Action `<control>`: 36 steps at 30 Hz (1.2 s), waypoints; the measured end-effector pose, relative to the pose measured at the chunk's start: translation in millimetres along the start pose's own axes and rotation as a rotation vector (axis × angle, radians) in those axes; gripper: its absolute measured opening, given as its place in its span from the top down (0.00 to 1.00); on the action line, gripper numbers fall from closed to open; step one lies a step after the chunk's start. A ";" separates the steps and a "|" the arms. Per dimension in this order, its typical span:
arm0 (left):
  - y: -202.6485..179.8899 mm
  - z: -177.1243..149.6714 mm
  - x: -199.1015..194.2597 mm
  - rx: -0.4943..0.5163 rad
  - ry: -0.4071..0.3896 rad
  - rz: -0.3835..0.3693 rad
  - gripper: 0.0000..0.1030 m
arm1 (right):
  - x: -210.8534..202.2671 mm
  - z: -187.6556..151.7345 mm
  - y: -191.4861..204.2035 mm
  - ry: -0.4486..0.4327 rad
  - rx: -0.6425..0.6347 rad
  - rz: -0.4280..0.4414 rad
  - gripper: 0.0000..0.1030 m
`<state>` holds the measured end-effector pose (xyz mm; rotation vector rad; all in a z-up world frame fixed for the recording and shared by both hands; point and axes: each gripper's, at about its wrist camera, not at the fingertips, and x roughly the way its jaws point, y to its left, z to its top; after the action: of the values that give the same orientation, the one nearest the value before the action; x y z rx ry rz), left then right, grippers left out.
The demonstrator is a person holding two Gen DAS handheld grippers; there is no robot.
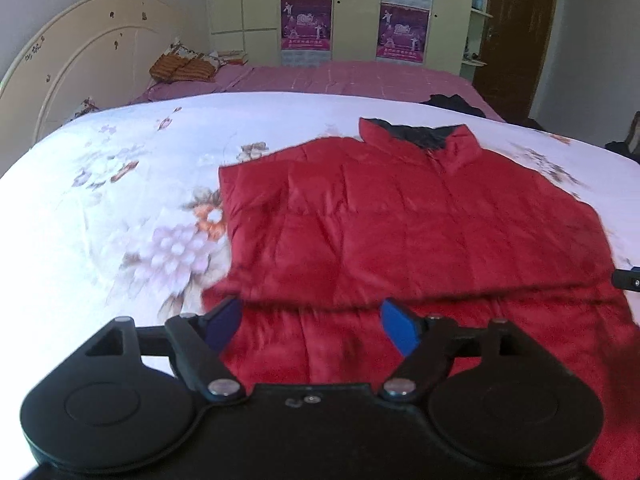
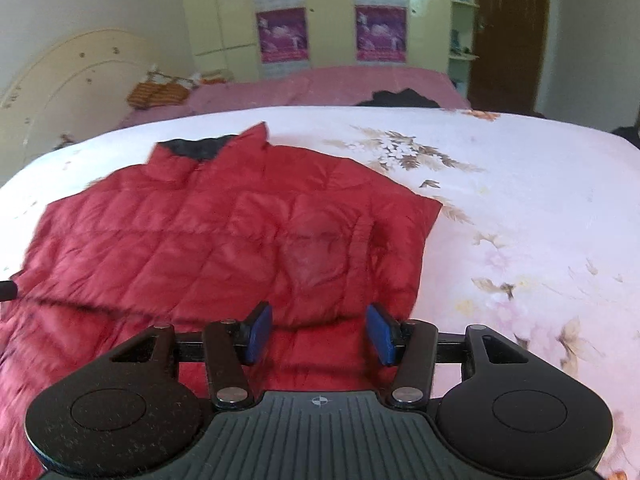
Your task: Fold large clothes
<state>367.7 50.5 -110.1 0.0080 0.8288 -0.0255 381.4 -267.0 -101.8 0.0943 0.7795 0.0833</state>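
One fold seemingly done already on the red quilted puffer jacket (image 1: 420, 216), lying across the white floral bedspread (image 1: 120, 200), black-lined collar at the far side, near hem doubled over along a crease crossing the garment from left to right. Hovering over the near-left part, the left gripper (image 1: 312, 324), blue pads spread wide, pinching nothing. Hovering over the near-right corner, the right gripper (image 2: 318, 332), pads apart, also gripping nothing. Remaining, by the look of it: further folds into a compact bundle.
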 end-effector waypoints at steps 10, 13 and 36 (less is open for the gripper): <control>23.6 -59.0 -46.9 -0.027 0.059 -0.029 0.23 | -73.5 -63.1 11.6 -0.023 0.000 0.001 0.14; 34.8 -74.7 -57.5 -0.026 0.078 -0.047 0.23 | -87.2 -82.6 16.5 -0.006 0.000 -0.030 0.14; 86.3 -174.6 -109.1 -0.029 0.178 -0.164 0.37 | -146.9 -191.4 11.2 0.149 0.111 -0.102 0.15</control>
<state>167.6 141.9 -147.9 -0.0865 1.0065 -0.1696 142.0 -261.7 -133.5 0.1550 0.9364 -0.0506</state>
